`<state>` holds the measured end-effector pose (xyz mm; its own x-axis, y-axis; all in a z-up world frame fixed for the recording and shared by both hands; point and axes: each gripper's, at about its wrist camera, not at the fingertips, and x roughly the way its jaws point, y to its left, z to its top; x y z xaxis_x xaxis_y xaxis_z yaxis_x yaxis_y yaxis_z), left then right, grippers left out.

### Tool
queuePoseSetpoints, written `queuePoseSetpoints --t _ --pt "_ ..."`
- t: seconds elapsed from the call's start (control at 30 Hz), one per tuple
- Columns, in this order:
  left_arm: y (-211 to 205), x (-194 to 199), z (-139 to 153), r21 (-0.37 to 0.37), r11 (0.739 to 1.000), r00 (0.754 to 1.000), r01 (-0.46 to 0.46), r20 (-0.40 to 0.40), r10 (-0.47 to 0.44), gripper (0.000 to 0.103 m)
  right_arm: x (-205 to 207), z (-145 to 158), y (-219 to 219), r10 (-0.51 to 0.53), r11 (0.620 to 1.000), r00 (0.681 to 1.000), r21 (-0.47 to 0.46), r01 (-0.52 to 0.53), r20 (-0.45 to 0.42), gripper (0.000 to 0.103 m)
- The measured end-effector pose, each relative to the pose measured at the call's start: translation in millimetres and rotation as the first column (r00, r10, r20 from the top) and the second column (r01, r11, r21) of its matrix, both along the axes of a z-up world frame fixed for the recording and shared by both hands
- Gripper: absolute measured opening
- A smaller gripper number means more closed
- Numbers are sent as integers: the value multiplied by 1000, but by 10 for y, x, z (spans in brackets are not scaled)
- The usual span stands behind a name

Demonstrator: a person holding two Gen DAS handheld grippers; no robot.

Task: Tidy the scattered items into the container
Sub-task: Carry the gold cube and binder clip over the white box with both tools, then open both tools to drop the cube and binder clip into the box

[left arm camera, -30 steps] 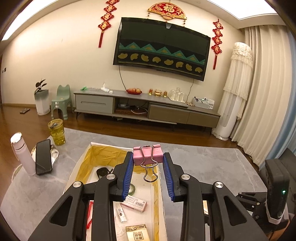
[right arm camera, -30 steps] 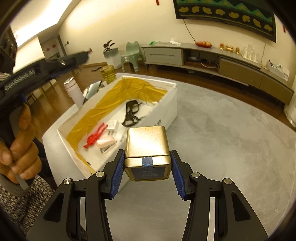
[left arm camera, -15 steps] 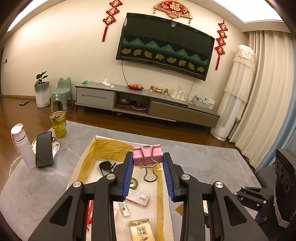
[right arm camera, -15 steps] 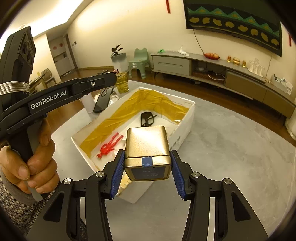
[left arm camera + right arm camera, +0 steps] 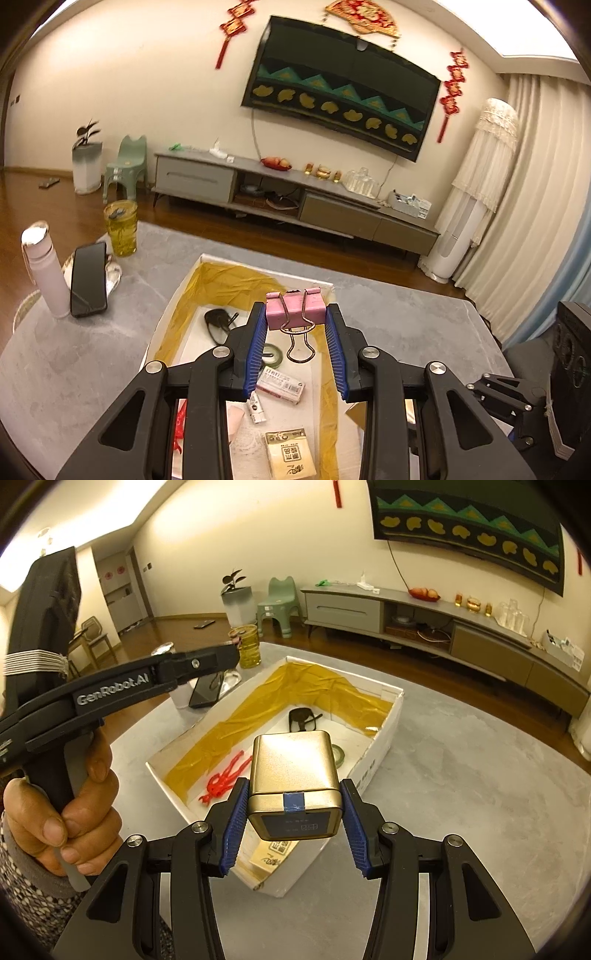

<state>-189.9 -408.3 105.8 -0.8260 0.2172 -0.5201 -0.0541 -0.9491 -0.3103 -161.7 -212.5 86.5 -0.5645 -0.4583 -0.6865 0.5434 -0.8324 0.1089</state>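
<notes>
Carrying both loads over box [image 5: 173,295] | left tool [image 5: 296,319] pinching pink binder clip [image 5: 295,314] | right tool [image 5: 293,805] clamping gold tin [image 5: 293,771] | lower each inside walls before releasing, clear of glasses [image 5: 301,716]

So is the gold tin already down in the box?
No, the right gripper holds the gold tin clamped in the air above the box.

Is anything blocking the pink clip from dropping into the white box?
Nothing visible does. The left claw holds the pink clip above the open white box; below it lie only small items and bare floor.
</notes>
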Motion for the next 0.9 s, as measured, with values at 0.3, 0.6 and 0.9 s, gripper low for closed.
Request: queuePoseSetpoints --t 0.3,0.6,0.9 --pt "-475 -317 -354 171 983 982 -65 187 32 33 -246 -75 -190 10 1000 1000 -1 -10 30 51" --pt "-558 -482 -589 270 960 958 -69 285 -12 33 -727 -177 -312 -1 999 998 43 -2 57 51" --pt "-427 -634 -863 366 929 917 -52 387 -101 33 -1240 -344 -497 6 992 997 126 -15 77 51"
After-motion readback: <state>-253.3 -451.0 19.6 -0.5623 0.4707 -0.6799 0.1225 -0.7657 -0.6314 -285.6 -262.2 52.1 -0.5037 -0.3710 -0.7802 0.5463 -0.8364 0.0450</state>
